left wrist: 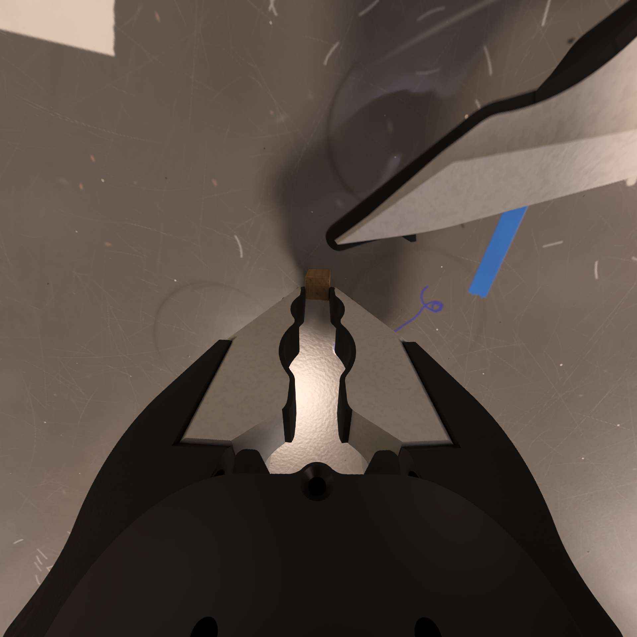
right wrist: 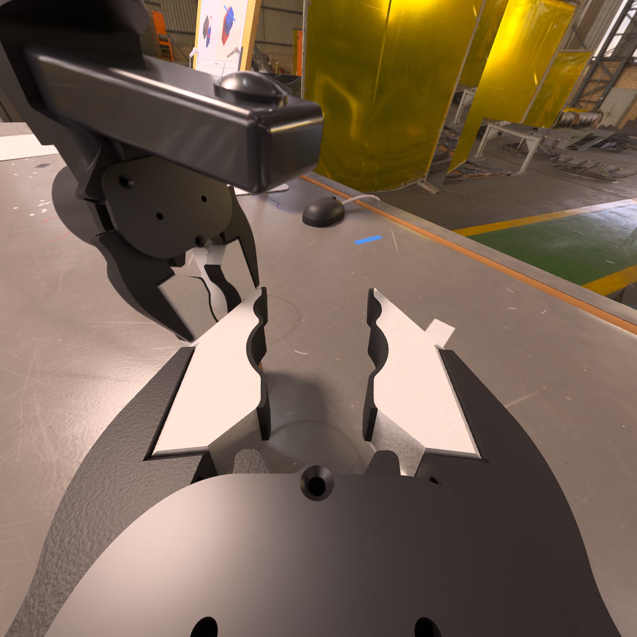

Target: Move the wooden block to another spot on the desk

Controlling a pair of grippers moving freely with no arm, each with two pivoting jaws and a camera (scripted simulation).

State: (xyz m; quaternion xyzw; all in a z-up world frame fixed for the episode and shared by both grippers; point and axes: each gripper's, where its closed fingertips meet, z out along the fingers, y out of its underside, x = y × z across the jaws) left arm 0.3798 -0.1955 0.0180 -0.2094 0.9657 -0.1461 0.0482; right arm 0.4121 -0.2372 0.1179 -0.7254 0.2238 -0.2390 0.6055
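Observation:
In the left wrist view a small wooden block point(left wrist: 317, 284) sits between the tips of my left gripper point(left wrist: 317, 292), which points down at the grey desk point(left wrist: 138, 206). The jaws are narrowed to the block's width and pinch its two sides. I cannot tell whether the block touches the desk. My right gripper point(right wrist: 317, 293) is open and empty, low over the desk, just right of the left gripper point(right wrist: 165, 213). One of its white fingers point(left wrist: 482, 179) reaches in close above the block. In the right wrist view the block is almost wholly hidden behind the right gripper's left finger.
A black computer mouse point(right wrist: 323, 212) with a white cable lies near the desk's far edge, which has an orange strip point(right wrist: 482, 255). A blue tape strip point(left wrist: 496, 251) is right of the block. White paper point(left wrist: 58, 24) lies at the far left. Yellow curtains stand beyond the desk.

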